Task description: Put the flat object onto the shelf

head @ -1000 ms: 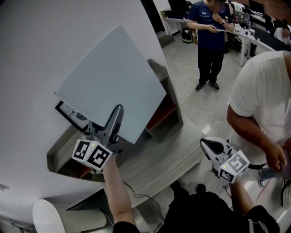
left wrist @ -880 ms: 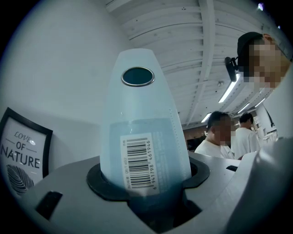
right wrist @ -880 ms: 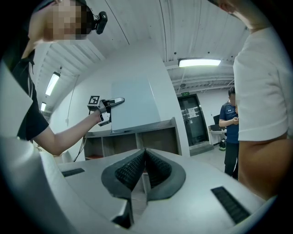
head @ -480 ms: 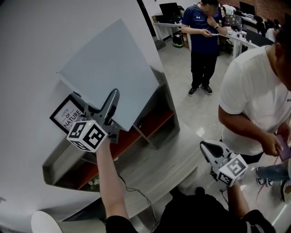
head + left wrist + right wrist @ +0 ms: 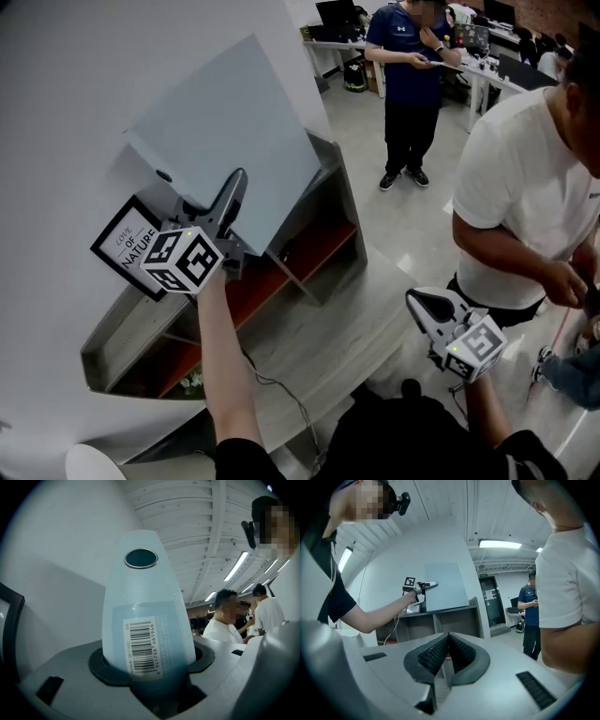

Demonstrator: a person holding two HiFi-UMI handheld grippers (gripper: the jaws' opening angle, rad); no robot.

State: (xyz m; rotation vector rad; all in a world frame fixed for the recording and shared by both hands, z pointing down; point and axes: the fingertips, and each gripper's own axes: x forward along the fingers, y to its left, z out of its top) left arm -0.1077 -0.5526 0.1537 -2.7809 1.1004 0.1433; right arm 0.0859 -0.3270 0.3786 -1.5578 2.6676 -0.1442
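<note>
The flat object is a pale grey-blue board (image 5: pixel 225 131), held up on edge against the white wall above the grey shelf (image 5: pixel 330 187). My left gripper (image 5: pixel 232 187) is shut on its lower edge. In the left gripper view the board (image 5: pixel 147 597) rises from between the jaws, showing a barcode label and a round hole. From the right gripper view the board (image 5: pixel 445 587) appears to reach the shelf top (image 5: pixel 440 612); I cannot tell whether it touches. My right gripper (image 5: pixel 422 302) hangs low at the right, shut and holding nothing (image 5: pixel 446 641).
A black-framed picture (image 5: pixel 127 246) leans on the shelf top left of my left gripper. The shelf has open compartments with reddish floors. A person in a white shirt (image 5: pixel 516 187) stands close on the right. Another in dark blue (image 5: pixel 408 84) stands farther back.
My left gripper has carried the board up and left along the wall, uncovering the framed picture. The right gripper has hardly moved.
</note>
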